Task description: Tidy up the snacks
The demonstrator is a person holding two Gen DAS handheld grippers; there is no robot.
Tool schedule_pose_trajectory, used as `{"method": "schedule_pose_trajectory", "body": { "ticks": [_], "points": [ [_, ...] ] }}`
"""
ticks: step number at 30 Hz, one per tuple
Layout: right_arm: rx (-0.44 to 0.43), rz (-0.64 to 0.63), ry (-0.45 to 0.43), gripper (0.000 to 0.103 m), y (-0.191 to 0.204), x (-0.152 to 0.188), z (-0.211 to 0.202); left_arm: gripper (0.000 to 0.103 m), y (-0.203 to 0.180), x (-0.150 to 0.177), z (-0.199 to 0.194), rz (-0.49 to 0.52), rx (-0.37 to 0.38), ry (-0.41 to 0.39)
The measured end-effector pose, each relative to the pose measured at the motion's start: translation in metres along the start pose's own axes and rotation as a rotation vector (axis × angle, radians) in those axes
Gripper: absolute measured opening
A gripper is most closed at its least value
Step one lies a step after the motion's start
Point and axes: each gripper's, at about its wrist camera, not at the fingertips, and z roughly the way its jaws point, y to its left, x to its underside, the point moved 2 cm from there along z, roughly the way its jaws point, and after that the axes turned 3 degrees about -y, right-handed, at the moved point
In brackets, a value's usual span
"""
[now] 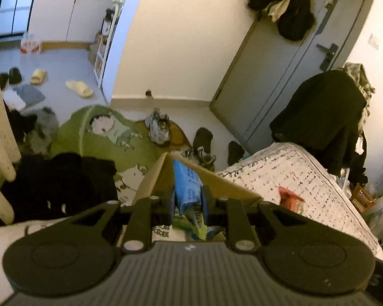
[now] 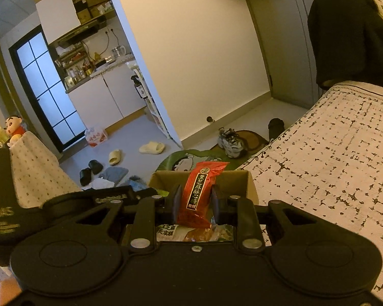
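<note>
My left gripper (image 1: 187,199) is shut on a blue snack packet (image 1: 186,186) that stands upright between its pads, over the open cardboard box (image 1: 232,186). More packets lie under it inside the box. My right gripper (image 2: 194,199) is shut on a red snack packet (image 2: 198,191) with gold lettering, also upright and above the same cardboard box (image 2: 242,181). Other wrapped snacks (image 2: 191,233) lie in the box beneath it. Part of the left gripper's black body (image 2: 94,201) shows at the left of the right wrist view.
The box sits on a bed with a patterned white cover (image 2: 332,165). A small red packet (image 1: 291,199) lies on the bed (image 1: 293,170) to the right. A green cartoon rug (image 1: 102,137), shoes (image 1: 158,127) and slippers (image 2: 152,148) litter the floor. Black clothing (image 1: 58,178) is piled at left.
</note>
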Motion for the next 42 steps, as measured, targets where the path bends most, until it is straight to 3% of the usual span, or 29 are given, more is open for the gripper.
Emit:
{"method": "schedule_pose_trajectory", "body": {
  "ticks": [5,9,18,21,24,29,31,36,42],
  "points": [
    [0.017,0.011,0.029,0.025,-0.003,0.003,0.014,0.019,0.004,0.007,0.014,-0.021,-0.038,0.018],
    [0.023,0.007,0.042,0.025,0.0,0.004,0.021,0.028,0.008,0.005,0.013,-0.041,-0.051,0.015],
    [0.021,0.0,0.031,0.025,0.006,0.006,0.018,0.033,0.017,0.004,0.005,-0.091,-0.01,0.045],
    [0.026,0.019,0.001,0.033,0.002,0.001,0.015,0.034,0.02,0.004,-0.003,-0.077,-0.012,0.015],
    [0.031,0.026,-0.005,0.038,0.002,0.0,0.01,0.051,0.02,0.002,-0.009,-0.067,-0.066,-0.021],
    [0.035,0.044,-0.01,0.044,-0.001,0.001,-0.006,0.053,0.015,0.002,-0.016,-0.057,-0.057,-0.008],
    [0.041,0.049,-0.016,0.047,-0.003,0.0,-0.015,0.059,0.011,0.003,-0.02,-0.048,-0.054,-0.002],
    [0.087,0.042,-0.055,0.064,-0.008,-0.007,-0.041,0.083,-0.001,0.008,-0.037,-0.009,-0.037,0.003],
    [0.128,0.05,-0.099,0.085,-0.015,-0.006,-0.071,0.091,-0.012,0.01,-0.054,0.021,-0.039,0.042]
  ]
}}
